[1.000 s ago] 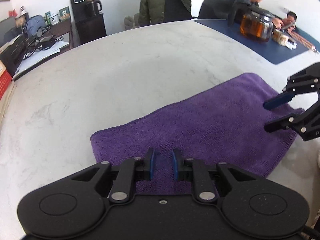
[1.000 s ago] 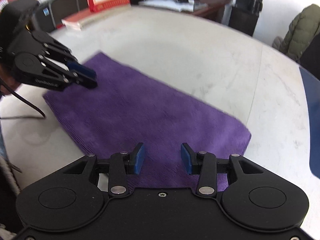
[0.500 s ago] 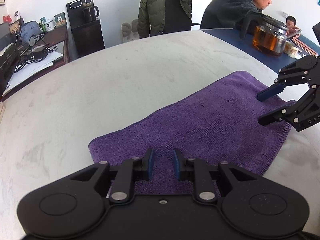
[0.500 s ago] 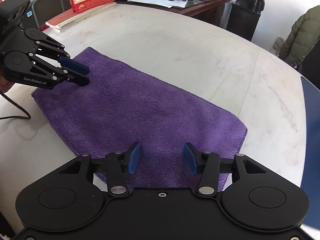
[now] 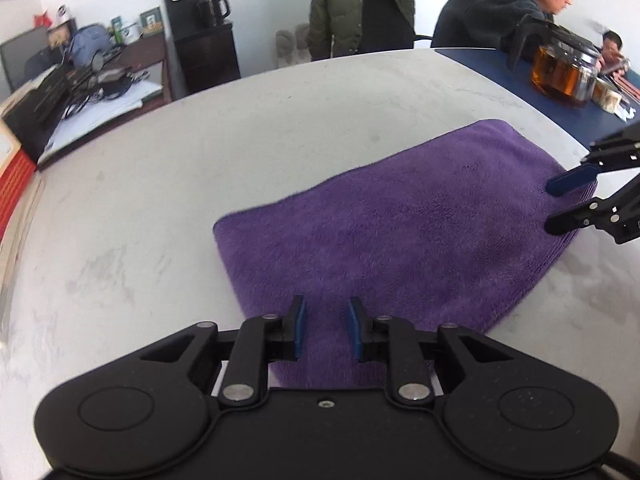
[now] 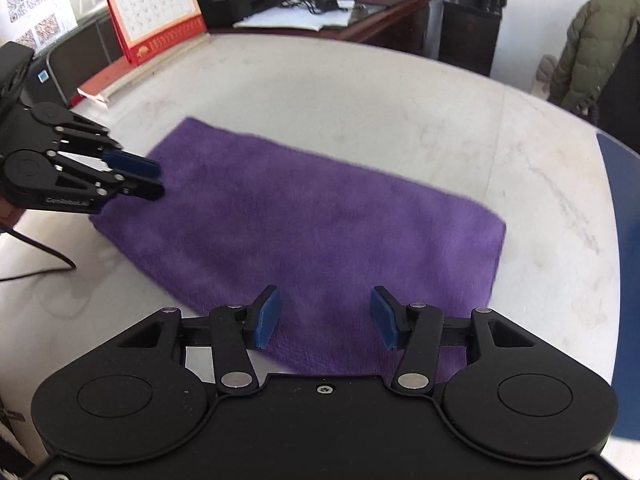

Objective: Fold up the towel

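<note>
Lying flat on the bench (image 5: 280,128), the purple towel (image 5: 400,224) has its near edge under both sets of jaws, its long axis running from the left gripper (image 5: 324,330) across to the right gripper (image 6: 324,316). Each hovers over 1 short end, equally near. Both jaws are spread, pinching nothing; the left gap is wider than 1 second ago.

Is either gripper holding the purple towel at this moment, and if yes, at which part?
Nothing is held. The left gripper and the right gripper are both open above the near edge of the purple towel, with no cloth between their fingers.
</note>
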`<state>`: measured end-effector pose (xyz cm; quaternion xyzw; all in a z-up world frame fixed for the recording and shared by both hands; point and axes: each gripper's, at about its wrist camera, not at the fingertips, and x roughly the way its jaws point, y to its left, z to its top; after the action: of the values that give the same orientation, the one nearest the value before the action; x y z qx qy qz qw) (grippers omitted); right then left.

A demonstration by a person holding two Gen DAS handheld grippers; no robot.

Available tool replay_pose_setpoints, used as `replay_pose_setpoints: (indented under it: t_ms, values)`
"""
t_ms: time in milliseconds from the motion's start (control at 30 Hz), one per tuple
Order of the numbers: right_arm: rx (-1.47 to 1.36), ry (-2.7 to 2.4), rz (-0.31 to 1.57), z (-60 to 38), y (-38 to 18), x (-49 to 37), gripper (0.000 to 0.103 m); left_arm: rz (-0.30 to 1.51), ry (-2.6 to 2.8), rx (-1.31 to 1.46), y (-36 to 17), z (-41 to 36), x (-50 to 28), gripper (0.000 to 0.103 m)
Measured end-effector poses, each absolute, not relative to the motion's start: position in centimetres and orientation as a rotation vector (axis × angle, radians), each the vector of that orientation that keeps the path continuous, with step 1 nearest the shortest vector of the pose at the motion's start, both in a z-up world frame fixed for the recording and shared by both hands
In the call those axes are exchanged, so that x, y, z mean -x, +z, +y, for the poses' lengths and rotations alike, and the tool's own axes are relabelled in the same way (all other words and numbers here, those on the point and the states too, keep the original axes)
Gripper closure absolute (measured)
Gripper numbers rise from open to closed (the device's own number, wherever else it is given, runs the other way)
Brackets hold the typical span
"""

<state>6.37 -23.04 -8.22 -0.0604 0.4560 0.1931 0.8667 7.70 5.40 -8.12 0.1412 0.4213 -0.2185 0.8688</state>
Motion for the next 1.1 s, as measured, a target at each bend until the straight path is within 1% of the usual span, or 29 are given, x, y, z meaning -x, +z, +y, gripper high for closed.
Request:
replay_pose_setpoints:
  t_ms: [200, 233, 267, 300, 333, 367, 400, 467, 533, 633, 700, 733, 800, 867, 967, 1067, 1100]
  values:
    - [0.118, 0.335, 0.949, -25.1, -7.8, -5.2, 0.053, 0.865, -0.36, -0.308, -6.9, 4.8, -5.9, 0.082]
    - [0.097, 0.327, 0.941, -25.4, -7.6, -5.0, 0.053, 0.842, -0.347, -0.29, -6.0, 4.4, -5.1, 0.076]
    - [0.048, 0.324, 0.921, -26.0, -7.1, -4.8, 0.05, 0.82, -0.335, -0.273, -5.2, 3.9, -4.3, 0.062]
    - [-0.004, 0.325, 0.899, -26.5, -6.7, -4.5, 0.048, 0.798, -0.322, -0.256, -4.3, 3.4, -3.6, 0.055]
    - [-0.062, 0.333, 0.873, -27.1, -6.2, -4.2, 0.043, 0.775, -0.309, -0.238, -3.4, 3.0, -2.8, 0.041]
    - [-0.121, 0.343, 0.846, -27.7, -5.8, -3.8, 0.033, 0.753, -0.297, -0.221, -2.5, 2.5, -2.0, 0.03]
    - [-0.155, 0.351, 0.828, -28.0, -5.6, -3.7, 0.028, 0.73, -0.284, -0.204, -1.6, 2.0, -1.2, 0.025]
    - [-0.272, 0.395, 0.763, -29.2, -4.7, -2.7, 0.009, 0.685, -0.259, -0.17, 0.2, 1.1, 0.3, 0.017]
    - [-0.348, 0.432, 0.727, -30.2, -4.2, -2.0, 0.0, 0.646, -0.236, -0.136, 1.9, 0.1, 1.8, 0.013]
    - [-0.45, 0.478, 0.685, -31.9, -3.4, -0.8, 0.0, 0.625, -0.213, -0.086, 4.2, -1.8, 3.5, 0.009]
    - [-0.476, 0.484, 0.674, -32.8, -2.7, -0.1, 0.0, 0.599, -0.181, -0.043, 5.6, -2.9, 4.6, 0.008]
    - [-0.487, 0.483, 0.665, -33.3, -2.2, 0.3, 0.0, 0.584, -0.16, -0.021, 6.3, -3.5, 5.0, 0.006]
    - [-0.492, 0.482, 0.631, -34.4, -0.5, 1.4, 0.0, 0.558, -0.116, 0.007, 7.5, -4.5, 6.1, 0.004]
    - [-0.47, 0.489, 0.556, -35.5, 3.0, 3.4, 0.0, 0.528, -0.093, 0.017, 8.3, -5.6, 7.2, 0.002]
    - [-0.505, 0.499, 0.455, -36.5, 6.4, 4.8, 0.0, 0.498, -0.113, 0.025, 8.9, -6.9, 8.4, 0.001]
    - [-0.505, 0.568, 0.436, -37.3, 7.8, 5.1, 0.0, 0.512, -0.081, 0.001, 9.6, -8.0, 8.9, 0.001]
    - [-0.475, 0.549, 0.419, -37.4, 9.1, 5.9, 0.0, 0.514, -0.053, -0.007, 9.9, -8.4, 9.1, 0.001]
